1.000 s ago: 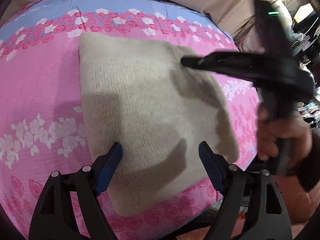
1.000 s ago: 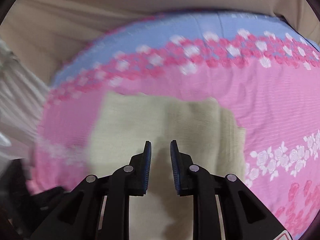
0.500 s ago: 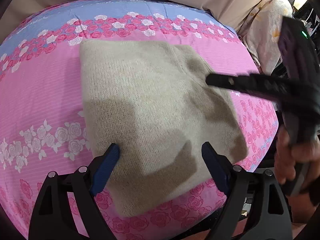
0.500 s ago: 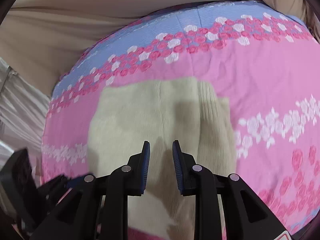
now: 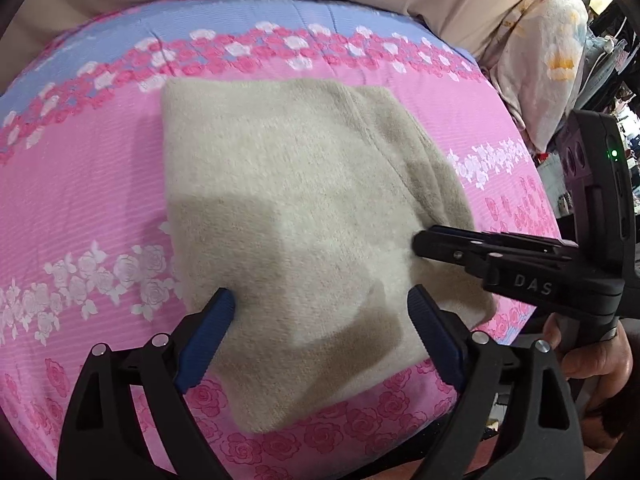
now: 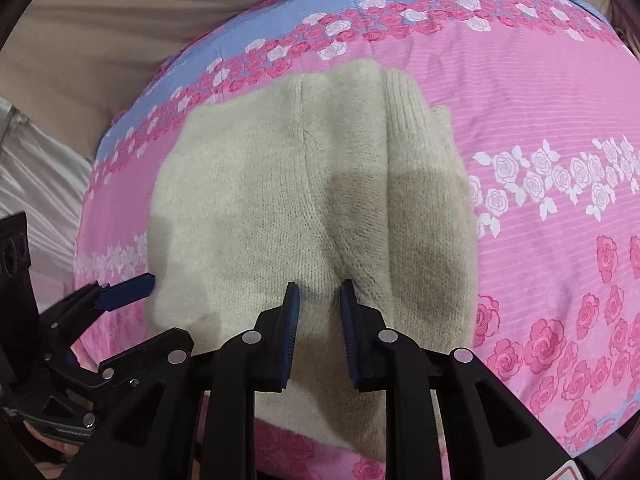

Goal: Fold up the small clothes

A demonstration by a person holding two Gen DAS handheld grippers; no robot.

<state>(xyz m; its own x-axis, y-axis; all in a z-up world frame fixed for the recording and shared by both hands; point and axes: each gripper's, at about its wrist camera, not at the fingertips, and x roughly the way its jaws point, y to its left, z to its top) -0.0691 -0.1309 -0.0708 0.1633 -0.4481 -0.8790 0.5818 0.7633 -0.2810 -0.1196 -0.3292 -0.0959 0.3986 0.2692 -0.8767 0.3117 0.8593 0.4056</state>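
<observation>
On pink bedspread (image 5: pixel 100 184), one folded sweater (image 5: pixel 304 216)

A: Left wrist cam? 
B: Rides the left gripper (image 5: pixel 320 312), angled steeply down, close over the folded beige sweater (image 5: pixel 304 216) on the pink rose-print bedspread (image 5: pixel 80 184).

A: Right wrist? 
B: Same steep tilt, just as near, from the opposite side.

A: Overlap? 
B: Both share sweater, bedspread; each sees the other gripper at its edge.

The folded sweater (image 5: pixel 304 216) lies on the bedspread (image 5: pixel 80 208); a pillow (image 5: pixel 548 60) sits beyond the sweater's right edge, off the bedspread.
</observation>
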